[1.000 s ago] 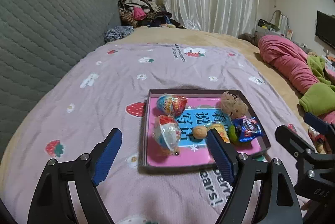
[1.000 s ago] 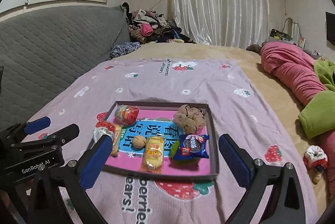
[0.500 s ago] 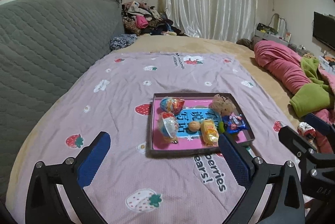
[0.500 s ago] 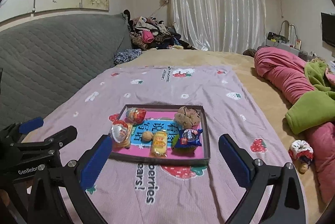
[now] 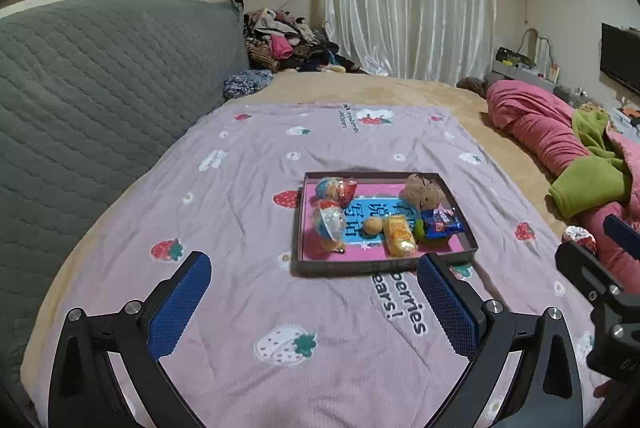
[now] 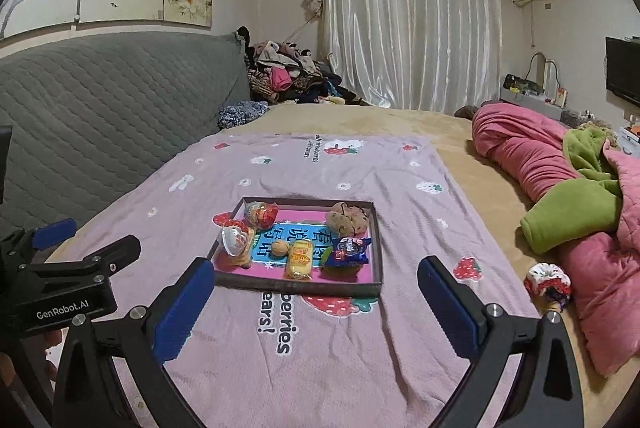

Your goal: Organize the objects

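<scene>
A shallow dark-rimmed tray (image 5: 360,268) with a pink and blue base lies on the lilac strawberry blanket (image 5: 248,196). It holds two foil egg toys (image 5: 336,188), a walnut (image 5: 372,225), a yellow packet (image 5: 397,237), a blue packet (image 5: 440,222) and a brown lumpy item (image 5: 424,188). My left gripper (image 5: 312,264) hangs open and empty above the blanket, short of the tray's near edge. In the right wrist view my right gripper (image 6: 316,268) is also wide open and empty, facing the tray (image 6: 296,286) from the near side.
A grey quilted headboard (image 6: 100,116) runs along the left. Rolled pink bedding (image 6: 540,156) and a green blanket (image 6: 572,212) lie on the right, with a small colourful pouch (image 6: 548,282) beside them. A clothes pile (image 6: 288,76) sits at the far end by the curtain.
Both grippers have drawn back and upward from the tray, which now looks smaller and farther off. The left jaws have spread wider than a second ago.
</scene>
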`<state>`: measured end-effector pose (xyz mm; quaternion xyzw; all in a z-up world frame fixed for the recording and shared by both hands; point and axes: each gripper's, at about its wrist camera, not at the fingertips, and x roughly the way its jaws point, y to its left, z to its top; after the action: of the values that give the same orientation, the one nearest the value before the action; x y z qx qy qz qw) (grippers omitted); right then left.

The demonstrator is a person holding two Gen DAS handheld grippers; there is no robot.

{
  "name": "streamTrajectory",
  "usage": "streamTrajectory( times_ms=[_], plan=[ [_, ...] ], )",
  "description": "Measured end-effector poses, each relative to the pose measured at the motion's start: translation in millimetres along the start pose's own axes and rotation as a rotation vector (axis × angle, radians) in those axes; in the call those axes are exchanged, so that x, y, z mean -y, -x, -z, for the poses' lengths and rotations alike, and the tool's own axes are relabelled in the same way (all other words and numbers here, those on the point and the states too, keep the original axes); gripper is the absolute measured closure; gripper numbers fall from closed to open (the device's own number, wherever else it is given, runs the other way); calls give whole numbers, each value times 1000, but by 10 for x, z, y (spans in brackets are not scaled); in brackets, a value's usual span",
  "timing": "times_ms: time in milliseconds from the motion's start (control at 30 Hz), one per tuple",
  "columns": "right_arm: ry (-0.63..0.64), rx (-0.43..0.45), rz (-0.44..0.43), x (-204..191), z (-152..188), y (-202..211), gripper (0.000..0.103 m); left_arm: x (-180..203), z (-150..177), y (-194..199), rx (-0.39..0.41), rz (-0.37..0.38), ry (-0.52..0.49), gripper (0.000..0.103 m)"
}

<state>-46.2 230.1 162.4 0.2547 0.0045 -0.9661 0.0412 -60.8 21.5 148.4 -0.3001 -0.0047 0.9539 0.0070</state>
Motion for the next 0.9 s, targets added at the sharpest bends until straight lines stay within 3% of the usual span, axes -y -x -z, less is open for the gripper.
streamTrajectory(
  times_ms=[900],
  plan=[
    [22, -14, 18, 27, 294, 305, 1, -12, 379, 189, -34, -9, -9, 0]
  ],
)
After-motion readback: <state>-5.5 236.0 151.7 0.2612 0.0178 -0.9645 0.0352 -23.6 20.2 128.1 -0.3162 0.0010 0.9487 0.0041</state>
